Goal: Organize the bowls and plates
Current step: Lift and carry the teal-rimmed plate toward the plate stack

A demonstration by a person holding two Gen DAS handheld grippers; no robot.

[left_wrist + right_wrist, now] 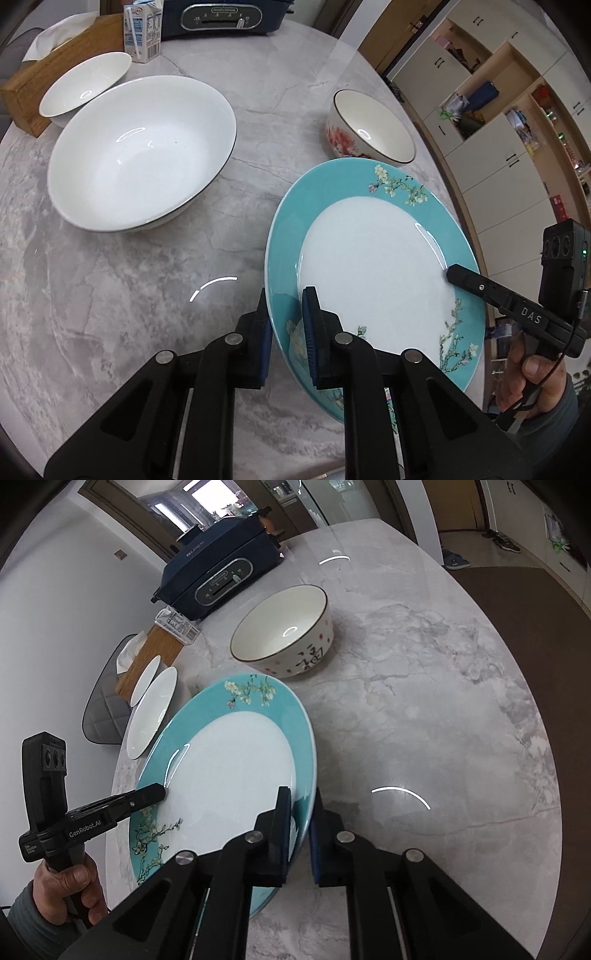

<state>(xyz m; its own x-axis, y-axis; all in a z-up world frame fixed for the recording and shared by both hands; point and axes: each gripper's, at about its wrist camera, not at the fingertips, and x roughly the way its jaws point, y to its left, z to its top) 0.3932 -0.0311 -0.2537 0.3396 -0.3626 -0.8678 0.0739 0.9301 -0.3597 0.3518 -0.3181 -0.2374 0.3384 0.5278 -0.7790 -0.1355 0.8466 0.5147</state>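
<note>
Plate, teal-rimmed, hangs tilted above the table, my left gripper and right gripper clamped on opposite rims, big white bowl at ten o'clock.

- Left claw: matte black linkage arms, round silver pivot screws, blue pads on the fingers.
- Right claw: same black build; side reads "DAS", a black camera block with a green light, thin black cable.
- Grey sleeves at both wrists.
</note>
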